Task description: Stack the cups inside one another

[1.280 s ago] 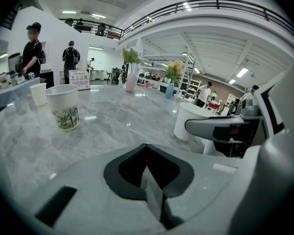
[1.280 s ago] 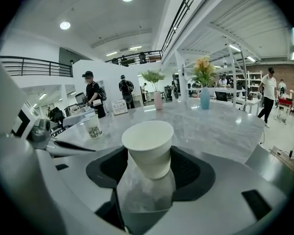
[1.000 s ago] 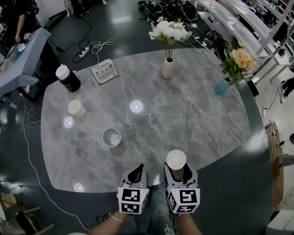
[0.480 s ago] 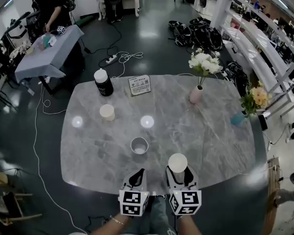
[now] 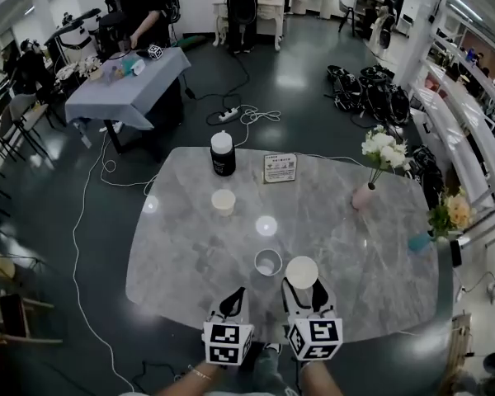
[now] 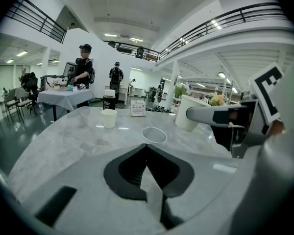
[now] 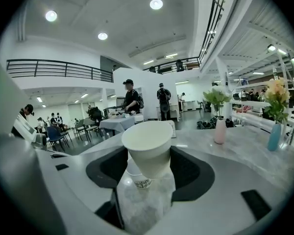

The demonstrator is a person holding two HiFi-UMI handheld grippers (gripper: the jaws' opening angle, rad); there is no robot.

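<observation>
1. Grey marble table [image 5: 190, 246] fills the middle of the head view, set in a large hall with a dark floor. People stand by a cloth-covered table [image 5: 124, 85] well behind it.
2. My right gripper [image 5: 301, 291] is clamped on a white paper cup [image 5: 302, 272]. It holds the cup mouth up over the near edge of the table. In the right gripper view, the cup [image 7: 148, 146] sits between the two jaws.
3. My left gripper [image 5: 233, 299] hangs just beside the right one. The left gripper view shows its jaws pressed together with nothing between them.
4. A clear cup [image 5: 268, 262] stands upright on the table, near the held cup and to its left.
5. A second paper cup [image 5: 223, 201] stands farther back, well apart from the clear one.
6. Behind it are a black bottle [image 5: 223, 153] with a white cap and a small sign card [image 5: 280, 167].
7. A pink vase [image 5: 365, 196] of white flowers and a blue vase [image 5: 419, 242] stand near the table's right edge.
</observation>
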